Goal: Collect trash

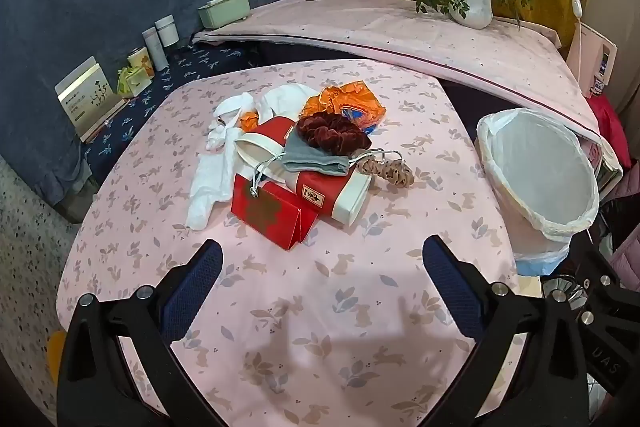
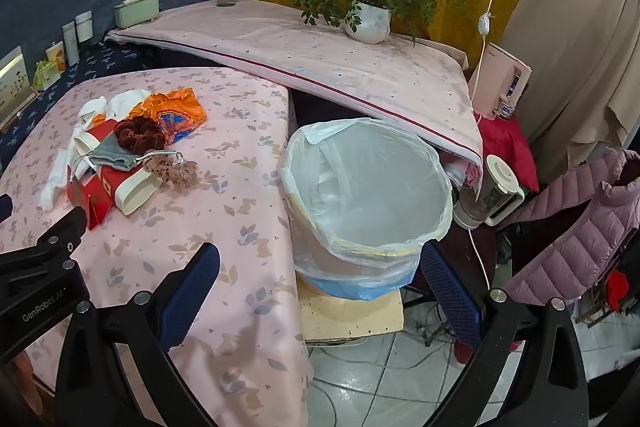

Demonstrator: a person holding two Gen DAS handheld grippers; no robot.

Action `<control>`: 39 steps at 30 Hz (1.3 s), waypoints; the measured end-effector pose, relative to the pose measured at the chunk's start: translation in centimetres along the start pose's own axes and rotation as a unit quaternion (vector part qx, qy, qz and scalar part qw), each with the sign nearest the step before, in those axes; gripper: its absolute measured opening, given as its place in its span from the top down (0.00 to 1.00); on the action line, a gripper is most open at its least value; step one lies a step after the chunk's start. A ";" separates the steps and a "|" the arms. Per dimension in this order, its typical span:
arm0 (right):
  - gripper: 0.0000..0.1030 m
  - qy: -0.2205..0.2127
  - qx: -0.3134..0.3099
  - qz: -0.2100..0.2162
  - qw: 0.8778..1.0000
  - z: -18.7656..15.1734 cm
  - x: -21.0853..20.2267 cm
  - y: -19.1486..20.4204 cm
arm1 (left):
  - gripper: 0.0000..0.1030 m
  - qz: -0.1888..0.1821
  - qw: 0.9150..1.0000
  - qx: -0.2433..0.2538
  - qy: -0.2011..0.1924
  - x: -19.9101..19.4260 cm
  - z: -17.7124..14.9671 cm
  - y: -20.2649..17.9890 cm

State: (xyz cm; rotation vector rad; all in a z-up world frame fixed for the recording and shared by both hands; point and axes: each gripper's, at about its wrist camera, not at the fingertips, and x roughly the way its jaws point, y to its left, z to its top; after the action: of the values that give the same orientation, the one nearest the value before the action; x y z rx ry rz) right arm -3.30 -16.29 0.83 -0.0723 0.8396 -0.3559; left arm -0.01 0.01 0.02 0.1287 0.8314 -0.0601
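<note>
While both grippers wait wide apart and empty, the trash pile lies untouched on the pink table.
Left gripper faces the red carton; I judge it must reach, clamp, and carry right to the lined bin before the right gripper.

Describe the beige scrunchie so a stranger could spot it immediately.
On the pink bunny-print tablecloth sits a trash pile. At its edge nearest the lined bin lies the beige scrunchie, pale and spotted, unlike the dark red velvet scrunchie heaped higher up.
</note>
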 end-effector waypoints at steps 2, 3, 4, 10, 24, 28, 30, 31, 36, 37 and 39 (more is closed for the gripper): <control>0.07 0.000 0.000 0.000 1.000 0.0 0.0 0.0 | 0.07 0.001 1.000 0.001 -0.002 0.0 0.0 0.0; 0.07 0.000 0.000 -0.001 1.000 0.0 0.0 0.0 | 0.07 0.001 1.000 0.001 -0.002 0.0 0.0 0.0; 0.07 0.000 0.001 -0.001 1.000 0.0 0.0 0.0 | 0.07 0.001 1.000 0.001 -0.001 0.0 0.0 0.0; 0.07 0.000 0.000 0.000 1.000 0.0 0.0 0.1 | 0.07 0.000 1.000 0.002 -0.003 0.0 0.0 0.0; 0.07 0.000 0.001 0.001 1.000 0.0 0.0 0.0 | 0.07 0.002 1.000 0.001 -0.004 -0.1 0.0 0.0; 0.07 -0.001 0.001 0.000 1.000 0.0 0.0 0.0 | 0.07 0.002 1.000 0.001 -0.005 0.0 0.0 0.0; 0.07 -0.001 0.001 0.000 1.000 0.0 0.0 0.0 | 0.07 0.002 1.000 0.002 -0.005 0.0 0.0 0.0; 0.07 0.000 0.001 0.000 1.000 0.0 0.1 0.0 | 0.07 0.001 1.000 0.002 -0.005 0.0 0.0 0.0; 0.07 -0.001 0.001 0.001 1.000 0.0 0.1 0.0 | 0.07 0.001 1.000 0.002 -0.005 -0.1 0.0 0.0; 0.07 -0.001 0.001 0.001 1.000 -0.1 0.1 0.0 | 0.07 0.001 1.000 0.002 -0.004 -0.1 0.1 0.0; 0.07 -0.001 0.001 0.001 1.000 -0.1 0.1 0.0 | 0.07 0.001 1.000 0.002 -0.004 -0.1 0.1 0.0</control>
State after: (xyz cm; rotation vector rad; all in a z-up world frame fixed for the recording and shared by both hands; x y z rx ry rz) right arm -3.30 -16.30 0.73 -0.0696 0.8378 -0.3559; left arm 0.03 0.01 0.13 0.1325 0.8228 -0.0605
